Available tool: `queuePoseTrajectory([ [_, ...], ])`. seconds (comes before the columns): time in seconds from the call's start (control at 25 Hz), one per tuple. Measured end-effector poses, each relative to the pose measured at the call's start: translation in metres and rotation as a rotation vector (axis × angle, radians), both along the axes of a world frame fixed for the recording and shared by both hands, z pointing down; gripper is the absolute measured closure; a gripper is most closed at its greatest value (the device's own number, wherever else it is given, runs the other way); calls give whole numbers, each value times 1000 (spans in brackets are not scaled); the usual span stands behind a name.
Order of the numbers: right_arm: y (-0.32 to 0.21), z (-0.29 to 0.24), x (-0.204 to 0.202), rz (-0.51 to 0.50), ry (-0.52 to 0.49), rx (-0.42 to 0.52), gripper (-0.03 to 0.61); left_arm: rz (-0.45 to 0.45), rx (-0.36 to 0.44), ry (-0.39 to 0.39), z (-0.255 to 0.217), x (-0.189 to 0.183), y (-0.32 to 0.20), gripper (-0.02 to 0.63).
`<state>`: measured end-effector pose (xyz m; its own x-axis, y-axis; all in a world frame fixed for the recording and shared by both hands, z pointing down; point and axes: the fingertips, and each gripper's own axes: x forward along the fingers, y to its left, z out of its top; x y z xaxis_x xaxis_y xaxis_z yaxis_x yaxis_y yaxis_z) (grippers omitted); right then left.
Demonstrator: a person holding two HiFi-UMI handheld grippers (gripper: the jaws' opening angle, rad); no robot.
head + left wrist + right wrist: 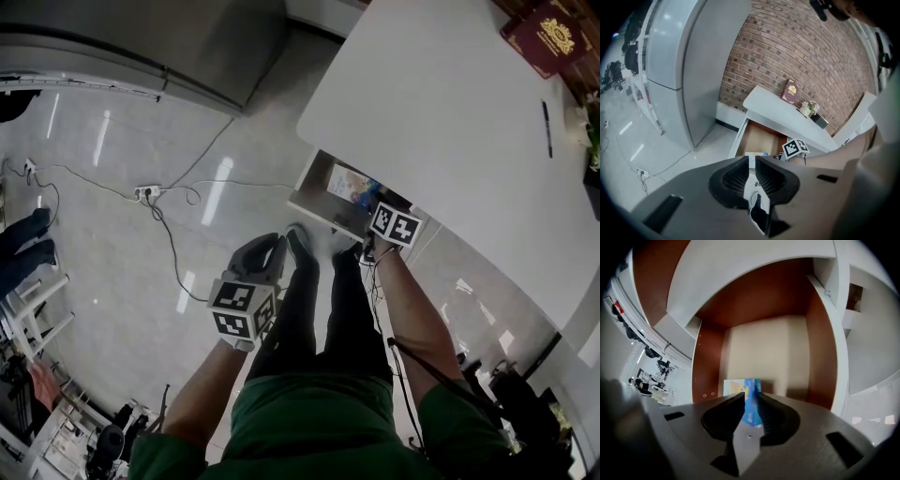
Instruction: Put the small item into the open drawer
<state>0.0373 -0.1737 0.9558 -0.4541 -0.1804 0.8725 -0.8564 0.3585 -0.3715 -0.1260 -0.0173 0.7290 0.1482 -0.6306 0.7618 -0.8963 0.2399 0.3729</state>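
My right gripper (750, 395), jaws half open, loosely straddles the small blue box (751, 406), which is down inside the open drawer (759, 348). It looks like light, stiff card, so I'd pinch its flat faces.

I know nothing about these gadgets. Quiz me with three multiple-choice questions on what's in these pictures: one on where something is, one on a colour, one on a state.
1. Where does the blue packet lie?
A. on the tabletop
B. inside the drawer
C. on the floor

2. What colour is the book on the table?
A. dark red
B. green
C. yellow

3. What does the left gripper hold?
A. a pen
B. the book
C. nothing

Answers:
1 B: the head view shows the packet on the floor of the pulled-out drawer.
2 A: its cover is maroon with a gold emblem.
3 C: in the left gripper view nothing stands between its jaws.
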Motion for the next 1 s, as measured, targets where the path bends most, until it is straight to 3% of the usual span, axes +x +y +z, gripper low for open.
queuePoseTrajectory([
  [0.08, 1, -3, -1, -1, 3, 6, 453, 0, 6, 2, 0, 1, -3, 574],
  [0.28, 7, -22, -7, -41, 1, 57, 454, -11, 48, -12, -3, 0, -13, 574],
  [0.76, 22, -134, -44, -299, -102, 268, 518, -20, 154, -58, -51, -3, -40, 574],
  [1.0, 34, -223, -62, -327, -218, 364, 562, -46, 209, -95, -93, -15, -46, 574],
])
